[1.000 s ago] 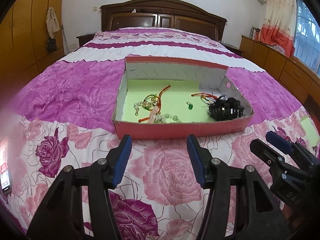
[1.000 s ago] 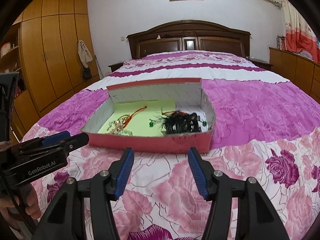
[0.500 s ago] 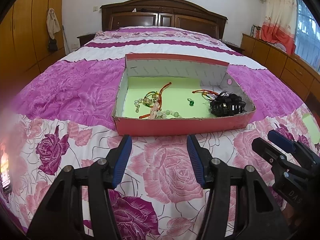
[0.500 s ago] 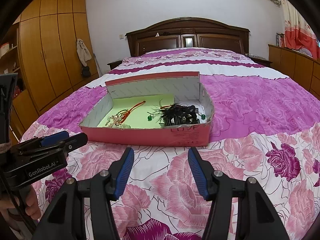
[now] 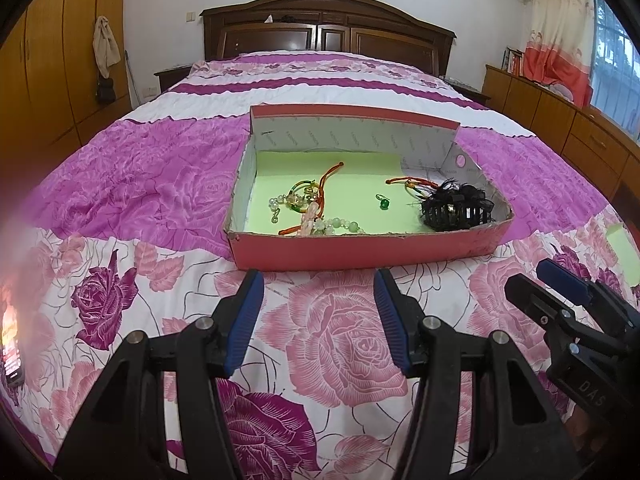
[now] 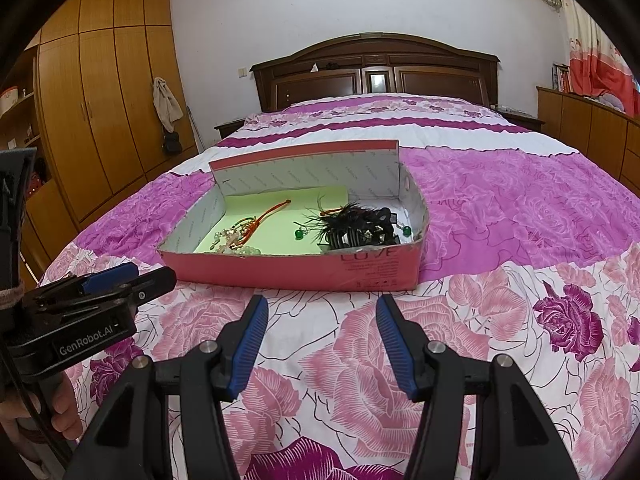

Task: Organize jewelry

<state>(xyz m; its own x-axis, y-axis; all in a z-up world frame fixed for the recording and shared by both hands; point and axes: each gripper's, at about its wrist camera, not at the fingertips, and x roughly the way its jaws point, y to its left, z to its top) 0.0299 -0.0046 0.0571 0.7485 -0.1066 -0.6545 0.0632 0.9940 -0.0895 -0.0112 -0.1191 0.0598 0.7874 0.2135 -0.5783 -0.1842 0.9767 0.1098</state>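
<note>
Pink box (image 5: pixel 360 254) on the bed holds tangled bead bracelets (image 5: pixel 310 210) left, black hair clip (image 5: pixel 456 208) right; left gripper (image 5: pixel 318 312) and right gripper (image 6: pixel 318 336) both released, empty

The bedspread (image 5: pixel 160 184) shows pink and deep purple roses on white near the cameras, then bands of magenta, white and purple farther up. The box (image 5: pixel 360 252) is coral red outside, with grey-white patterned walls inside and a pale green sheet (image 5: pixel 352 208) on its floor. On the green lie orange-red cords (image 5: pixel 326 180), pale green and whitish beads (image 5: pixel 340 226), a dark green bead (image 5: pixel 384 203) and a black feathered hair clip (image 5: pixel 456 208). Both claws are black with blue ribbed pads (image 5: pixel 244 320). The headboard (image 6: pixel 376 72) is dark brown, the wardrobe (image 6: pixel 104 96) honey-brown.
</note>
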